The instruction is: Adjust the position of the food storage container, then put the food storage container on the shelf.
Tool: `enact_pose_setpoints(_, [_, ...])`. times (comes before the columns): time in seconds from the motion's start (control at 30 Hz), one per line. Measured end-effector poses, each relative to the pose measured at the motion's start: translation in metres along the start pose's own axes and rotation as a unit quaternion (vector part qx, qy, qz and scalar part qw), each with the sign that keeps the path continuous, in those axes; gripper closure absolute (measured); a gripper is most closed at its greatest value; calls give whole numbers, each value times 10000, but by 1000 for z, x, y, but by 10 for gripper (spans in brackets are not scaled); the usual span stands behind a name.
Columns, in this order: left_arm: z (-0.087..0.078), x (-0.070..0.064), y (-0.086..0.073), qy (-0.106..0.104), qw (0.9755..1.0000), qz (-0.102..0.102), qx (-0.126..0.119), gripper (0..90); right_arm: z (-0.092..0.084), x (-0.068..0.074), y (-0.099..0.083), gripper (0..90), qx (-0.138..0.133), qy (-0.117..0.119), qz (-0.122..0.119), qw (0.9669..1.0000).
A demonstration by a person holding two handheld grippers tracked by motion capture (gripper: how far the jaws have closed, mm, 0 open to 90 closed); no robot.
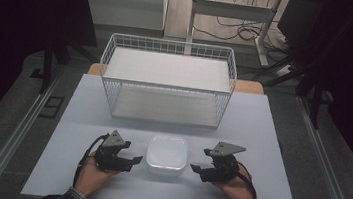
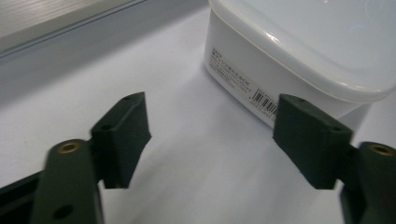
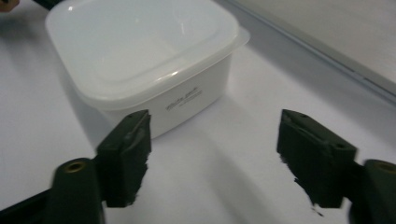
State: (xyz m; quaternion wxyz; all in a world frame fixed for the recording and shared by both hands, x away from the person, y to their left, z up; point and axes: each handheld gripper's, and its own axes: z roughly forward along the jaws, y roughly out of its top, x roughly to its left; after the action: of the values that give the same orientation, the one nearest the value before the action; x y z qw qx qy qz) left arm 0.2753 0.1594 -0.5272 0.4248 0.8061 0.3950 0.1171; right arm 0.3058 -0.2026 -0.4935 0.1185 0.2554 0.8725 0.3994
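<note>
White lidded box (image 1: pixel 166 155) sits near the counter's (image 1: pixel 76 118) front edge between the left tool (image 1: pixel 134 159) and right tool (image 1: pixel 194 168), both spread apart, gripping nothing.

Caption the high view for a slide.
Two open grippers, left gripper and right gripper, flank a lidded white container before a wire basket.

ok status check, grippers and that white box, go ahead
Left gripper open, right gripper open, both empty. White lidded box sits between them on the table, untouched. Wire basket behind, nothing in the way.
</note>
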Motion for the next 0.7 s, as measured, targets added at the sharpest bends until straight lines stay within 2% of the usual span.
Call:
enact_pose_setpoints(0.2, [0, 0, -1, -86, 9998, 83, -137, 162, 4, 1, -1, 88, -32, 4, -6, 10000])
enact_pose_setpoints(0.3, [1, 1, -1, -166, 9998, 24, -77, 141, 4, -1, -2, 79, -46, 17, 25, 10000])
enact_pose_setpoints(0.33, [3, 2, -1, -180, 9998, 0, -3, 130, 4, -3, -2, 74, -124, 93, 155, 9998])
enact_pose_setpoints(0.43, [2, 2, 0, -150, 9999, 5, -5, 122, 3, -3, -1, 67, -242, 232, 278, 9991])
enact_pose_setpoints(0.57, [-4, 4, 6, -261, 9993, -94, -233, 122, 3, 0, 2, 65, -200, 263, 224, 9992])
enact_pose_setpoints(0.7, [-8, 4, 13, -448, 9978, -263, -422, 106, 5, 1, 6, 60, -240, 349, 314, 9986])
